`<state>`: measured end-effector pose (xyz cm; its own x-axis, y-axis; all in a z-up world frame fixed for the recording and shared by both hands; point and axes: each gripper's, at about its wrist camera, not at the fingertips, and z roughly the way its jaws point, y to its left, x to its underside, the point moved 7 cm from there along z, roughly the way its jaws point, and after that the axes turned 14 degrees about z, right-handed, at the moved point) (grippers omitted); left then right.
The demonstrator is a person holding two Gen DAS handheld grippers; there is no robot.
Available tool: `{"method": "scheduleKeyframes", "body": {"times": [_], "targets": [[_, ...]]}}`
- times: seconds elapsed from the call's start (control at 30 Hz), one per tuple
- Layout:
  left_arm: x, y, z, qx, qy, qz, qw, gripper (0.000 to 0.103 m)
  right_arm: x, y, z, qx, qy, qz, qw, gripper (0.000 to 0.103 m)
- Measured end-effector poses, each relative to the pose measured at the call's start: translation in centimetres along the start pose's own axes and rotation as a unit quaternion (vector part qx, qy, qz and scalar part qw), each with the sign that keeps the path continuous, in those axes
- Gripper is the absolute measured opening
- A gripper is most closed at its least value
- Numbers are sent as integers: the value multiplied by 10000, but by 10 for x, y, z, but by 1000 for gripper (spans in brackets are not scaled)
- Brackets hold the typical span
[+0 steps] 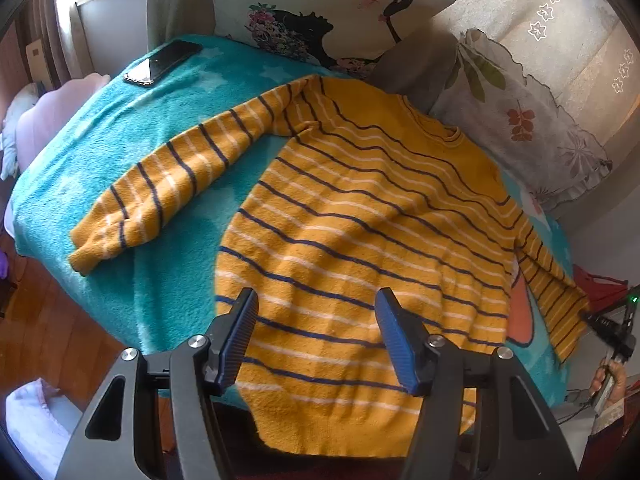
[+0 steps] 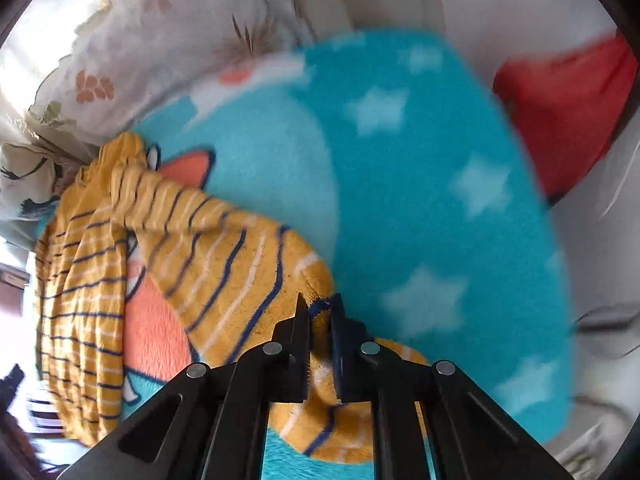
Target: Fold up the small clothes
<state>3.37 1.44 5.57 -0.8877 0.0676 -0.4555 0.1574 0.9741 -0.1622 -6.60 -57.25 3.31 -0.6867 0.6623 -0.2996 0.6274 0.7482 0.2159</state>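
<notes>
A small mustard-yellow sweater (image 1: 360,240) with navy and white stripes lies spread flat on a teal star-print blanket (image 1: 100,152). Its one sleeve (image 1: 160,188) stretches out to the left. My left gripper (image 1: 316,316) is open and empty, hovering over the sweater's lower hem. My right gripper (image 2: 320,312) is shut on the cuff of the other sleeve (image 2: 240,264); it also shows in the left wrist view (image 1: 608,328) at the far right, at that sleeve's end. The right wrist view is blurred.
A black phone (image 1: 160,62) lies at the blanket's far left corner. Printed cushions (image 1: 320,12) and a floral pillow (image 1: 520,120) line the back. A red cloth (image 2: 568,108) lies past the blanket's right edge. Wooden floor (image 1: 60,328) lies left.
</notes>
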Motion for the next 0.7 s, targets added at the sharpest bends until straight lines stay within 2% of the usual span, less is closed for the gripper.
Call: {"method": "scheduleKeyframes", "body": {"times": [0.1,0.17,0.2,0.23,0.3,0.37,0.43,0.5,0.53,0.57,0.63,0.7], "targets": [[-7,-9,-1,88,-103,47,9999,60,-41,16,-72,494,-1176,-433,9909,9],[-11,-15,-1,120,-155,114,9997,60,-54,30,-116,656,-1864,-711,9777,9],[-11,-18,0,137,-165,147,9997,60,-53,38,-135,704,-2143,-860,9704,10],[-11,-21,1,145,-161,179,9996,60,-48,45,-141,721,-2224,-935,9678,10],[-9,-23,5,149,-110,218,9996,60,-26,49,-135,692,-2124,-1059,9689,15],[-6,-23,8,167,-25,226,9996,60,2,38,-107,851,-1862,-1028,9734,41],[-3,-21,11,168,42,218,9996,60,28,9,-65,1219,-1369,-789,9799,44],[-3,-18,11,128,71,237,9996,60,51,-33,-28,1535,-840,-187,9844,44],[-3,-17,11,113,72,245,9996,60,60,-58,-23,1526,-684,209,9857,44],[-4,-17,10,99,74,255,9996,60,70,-80,-22,1330,-618,791,9860,44],[-3,-17,11,101,92,267,9996,60,81,-99,-32,795,-716,1594,9814,45],[-3,-19,13,135,145,303,9993,60,90,-111,-44,82,-867,2350,9681,47]]}}
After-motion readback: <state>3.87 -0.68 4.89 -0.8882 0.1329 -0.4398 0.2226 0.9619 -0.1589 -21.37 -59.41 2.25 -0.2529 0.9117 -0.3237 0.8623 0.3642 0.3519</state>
